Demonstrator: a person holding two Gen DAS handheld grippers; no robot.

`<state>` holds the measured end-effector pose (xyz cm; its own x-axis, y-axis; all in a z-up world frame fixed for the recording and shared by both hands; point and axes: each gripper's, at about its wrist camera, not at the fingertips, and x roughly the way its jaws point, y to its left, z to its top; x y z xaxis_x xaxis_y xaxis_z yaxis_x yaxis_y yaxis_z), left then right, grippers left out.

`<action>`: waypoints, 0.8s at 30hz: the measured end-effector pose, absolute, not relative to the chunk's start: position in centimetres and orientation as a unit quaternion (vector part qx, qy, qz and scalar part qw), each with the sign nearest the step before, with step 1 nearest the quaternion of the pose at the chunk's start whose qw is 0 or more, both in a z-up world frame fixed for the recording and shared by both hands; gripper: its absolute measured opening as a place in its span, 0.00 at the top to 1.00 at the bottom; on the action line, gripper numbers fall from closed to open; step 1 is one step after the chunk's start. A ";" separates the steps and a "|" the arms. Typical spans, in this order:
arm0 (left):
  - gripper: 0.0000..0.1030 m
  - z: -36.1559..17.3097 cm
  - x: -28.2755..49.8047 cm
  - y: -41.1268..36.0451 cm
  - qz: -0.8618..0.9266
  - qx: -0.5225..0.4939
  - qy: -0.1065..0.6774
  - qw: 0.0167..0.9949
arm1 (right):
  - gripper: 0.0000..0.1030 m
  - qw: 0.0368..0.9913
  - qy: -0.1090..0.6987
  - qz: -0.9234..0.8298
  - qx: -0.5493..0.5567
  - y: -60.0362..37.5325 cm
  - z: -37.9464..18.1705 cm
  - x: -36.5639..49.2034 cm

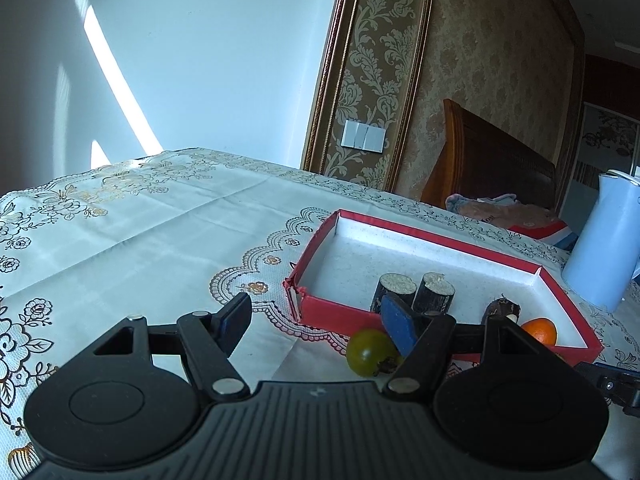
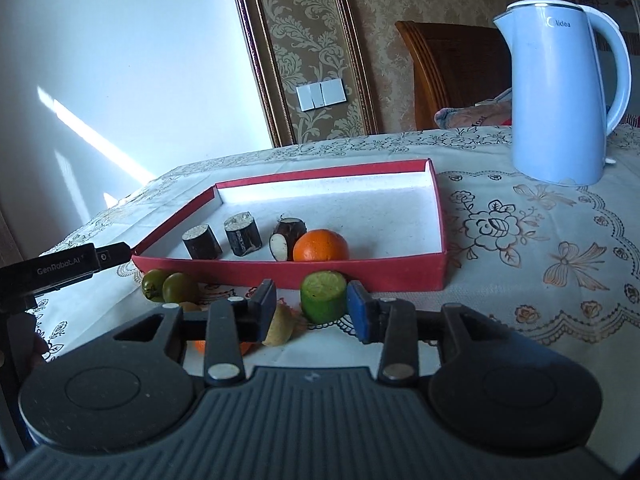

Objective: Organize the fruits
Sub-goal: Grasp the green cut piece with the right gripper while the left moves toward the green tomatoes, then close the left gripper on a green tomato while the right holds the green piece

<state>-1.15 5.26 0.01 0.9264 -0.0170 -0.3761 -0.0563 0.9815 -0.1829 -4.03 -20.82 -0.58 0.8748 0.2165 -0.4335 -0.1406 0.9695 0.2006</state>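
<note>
Green fruit piece (image 2: 323,297): short cylinder, cut top, near red tray (image 2: 400,276).
Right gripper (image 2: 312,308): jaws parted, flanking it, not pressing.
Left gripper (image 1: 316,326): open, empty.

Matt red cardboard box (image 2: 248,270), glossy plastic kettle (image 2: 560,92), embroidered cloth tablecloth (image 2: 540,248).

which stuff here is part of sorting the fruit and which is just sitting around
Part of the job:
red tray
orange and dark cut pieces in the tray
green cut piece, green fruits and yellowish piece on the cloth

Just there:
kettle
tablecloth
wall switches
</note>
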 end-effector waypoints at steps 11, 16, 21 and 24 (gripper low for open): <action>0.31 -0.3 -0.7 5.6 -0.007 -0.105 0.219 0.970 | 0.64 0.955 0.278 0.073 0.079 -20.4 -1.3 -0.8; 0.30 -0.4 -1.4 5.0 -0.010 -0.084 0.219 0.972 | 0.64 0.947 0.298 0.075 0.097 -20.9 -2.0 -0.1; 0.26 -0.6 -0.9 4.5 -0.008 -0.064 0.243 0.968 | 0.68 0.947 0.295 0.076 0.097 -20.9 -1.9 -0.3; 0.26 -0.7 -0.8 3.6 -0.033 -0.039 0.254 0.966 | 0.72 0.948 0.293 0.081 0.096 -20.8 -1.8 -0.3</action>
<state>-0.77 3.61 -0.72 0.8688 -0.0842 -0.4879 0.0443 0.9947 -0.0927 -0.33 -20.83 -1.82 0.8155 0.2091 -0.5397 -0.0965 0.9685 0.2296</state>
